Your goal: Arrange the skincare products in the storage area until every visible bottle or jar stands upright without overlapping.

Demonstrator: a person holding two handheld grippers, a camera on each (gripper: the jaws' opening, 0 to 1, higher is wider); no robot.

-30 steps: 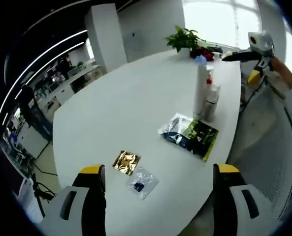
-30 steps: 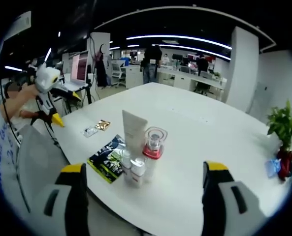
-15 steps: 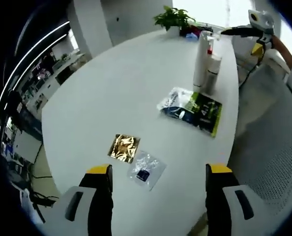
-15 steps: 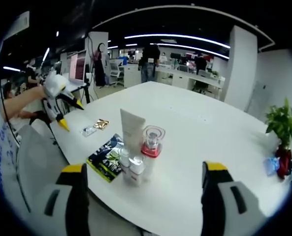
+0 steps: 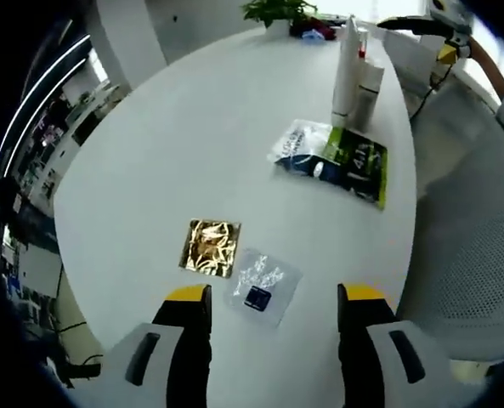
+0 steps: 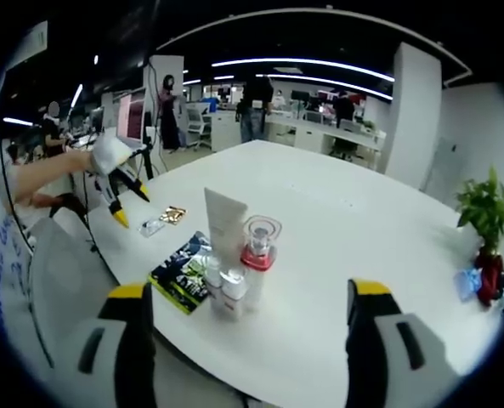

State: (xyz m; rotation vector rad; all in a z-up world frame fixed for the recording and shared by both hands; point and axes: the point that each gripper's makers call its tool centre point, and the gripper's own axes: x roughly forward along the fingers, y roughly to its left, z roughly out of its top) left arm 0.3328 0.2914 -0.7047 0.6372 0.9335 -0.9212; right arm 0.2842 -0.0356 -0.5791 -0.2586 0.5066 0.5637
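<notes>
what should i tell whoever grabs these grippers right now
Left gripper: open, empty, hovering over the clear sachet beside the gold foil sachet near the table edge.
Right gripper: open, empty, facing the bottle cluster.
White tube, red-collared bottle and small white bottles stand upright, bunched together; whether they touch is unclear. Green-and-black packet lies flat beside them.
Done: bottles upright.
Left: probably spacing out the cluster.

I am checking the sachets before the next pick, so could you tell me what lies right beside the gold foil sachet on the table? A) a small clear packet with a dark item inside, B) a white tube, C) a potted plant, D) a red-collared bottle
A: in the left gripper view, the small clear packet with a dark item inside lies right next to the gold foil sachet, just ahead of the left gripper and its open jaws.
</notes>
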